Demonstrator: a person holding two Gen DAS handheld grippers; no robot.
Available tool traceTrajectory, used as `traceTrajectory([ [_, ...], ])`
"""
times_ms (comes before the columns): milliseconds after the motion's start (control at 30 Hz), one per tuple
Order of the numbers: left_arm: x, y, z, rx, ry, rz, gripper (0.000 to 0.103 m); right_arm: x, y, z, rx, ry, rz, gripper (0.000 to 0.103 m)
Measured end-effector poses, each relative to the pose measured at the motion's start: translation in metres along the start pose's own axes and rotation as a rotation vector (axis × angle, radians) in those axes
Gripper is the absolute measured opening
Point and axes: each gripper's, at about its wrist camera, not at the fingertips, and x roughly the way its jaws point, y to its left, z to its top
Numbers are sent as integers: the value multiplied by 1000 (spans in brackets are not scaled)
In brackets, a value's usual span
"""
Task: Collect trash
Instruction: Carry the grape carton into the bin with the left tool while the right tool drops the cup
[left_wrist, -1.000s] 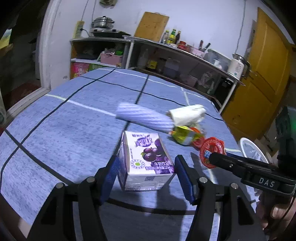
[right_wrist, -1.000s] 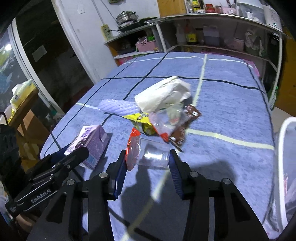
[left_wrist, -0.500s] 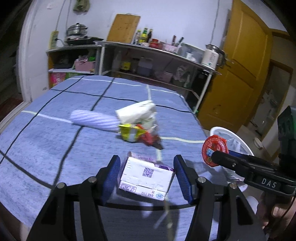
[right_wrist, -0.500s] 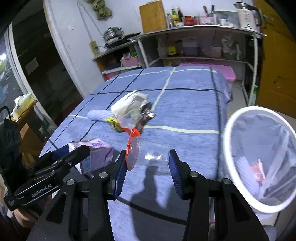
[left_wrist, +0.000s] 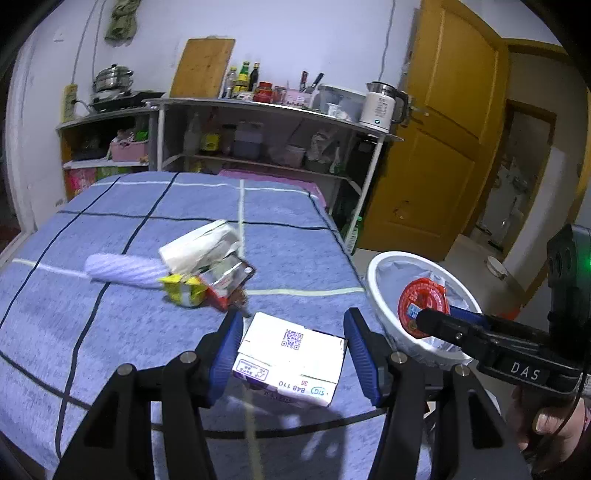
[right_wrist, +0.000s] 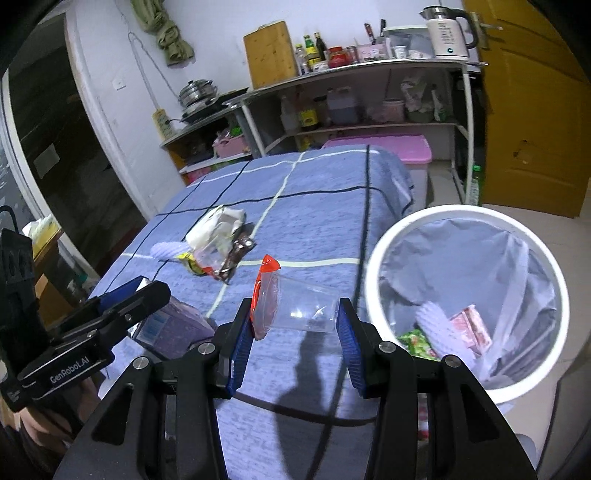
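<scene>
My left gripper is shut on a purple and white drink carton, lifted above the blue tablecloth. It also shows in the right wrist view. My right gripper is shut on a clear plastic cup with a red foil lid, held near the table's right edge. In the left wrist view the cup hangs over the white trash bin. The bin holds several pieces of trash. A pile of wrappers with a lilac ribbed item lies mid-table.
The table with the blue checked cloth drops off at the right beside the bin. Shelves with bottles and a kettle stand at the back. A yellow door is at the right. A pink lidded box sits behind the table.
Both grippers lifted their items off the cloth and swung right toward the bin. The carton tipped bottom-up toward the camera. The cup now hangs near the bin's rim.
</scene>
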Motion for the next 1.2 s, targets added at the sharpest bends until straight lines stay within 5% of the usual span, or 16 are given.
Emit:
traceTrajectory([
  [667, 40, -91, 39, 119, 9, -170, 59, -48, -85, -6, 123, -78, -144, 45],
  [1200, 77, -133, 49, 151, 59, -248, 59, -54, -125, -14, 170, -51, -206, 45],
])
